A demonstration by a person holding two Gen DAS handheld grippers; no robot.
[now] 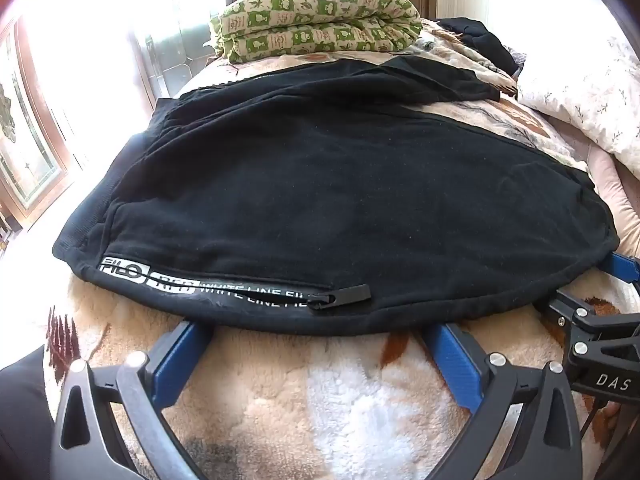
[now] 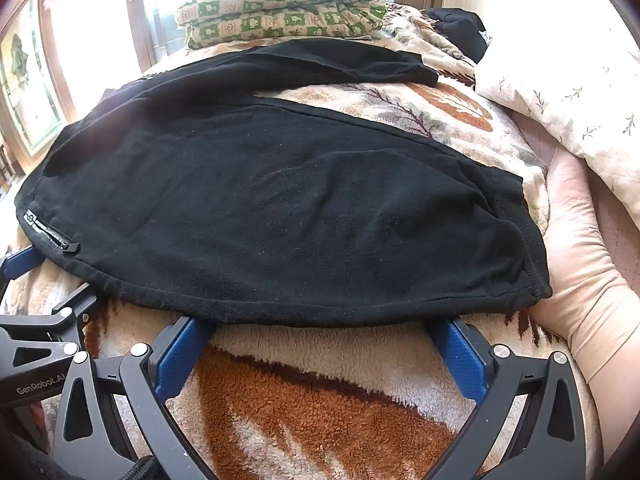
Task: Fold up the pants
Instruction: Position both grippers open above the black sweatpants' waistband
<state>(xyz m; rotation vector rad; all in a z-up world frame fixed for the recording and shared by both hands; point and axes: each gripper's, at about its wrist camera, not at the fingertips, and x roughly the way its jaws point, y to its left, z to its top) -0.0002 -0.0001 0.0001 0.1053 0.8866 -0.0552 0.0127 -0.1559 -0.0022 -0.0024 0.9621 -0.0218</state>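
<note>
Currently on my screens: one pair of black pants (image 1: 320, 184), laid out flat on a fleece blanket (image 1: 304, 392) with a brown, white and beige pattern that covers the bed. From the left wrist camera I see the waist end at the left, with a white-lettered strip (image 1: 160, 282) along the near edge and a black zipper pull (image 1: 340, 296) lying on it. From the right wrist camera the near leg runs out to a ribbed cuff (image 2: 516, 220) at the right; the second leg angles away toward the far side, and blanket shows between the two. My left gripper (image 1: 318, 334) sits at the near edge of the pants beside the zipper, its blue jaws spread wide, both tips tucked just under the hem, nothing clamped between them. My right gripper (image 2: 320, 328) sits at the near edge of the leg farther toward the cuff, jaws likewise spread wide with the tips slipped under the fabric edge. Each gripper shows in the other's camera, low at the side, close to the pants. Further items: a folded green-and-cream checked quilt (image 1: 316, 20) at the far end of the bed, just beyond the pants; a dark garment (image 1: 476, 38) bunched at the far right; a white floral duvet (image 1: 580, 96) heaped along the right side; a pink padded edge (image 2: 580, 272) beside the cuff; bright windows (image 1: 36, 152) at the left.
</note>
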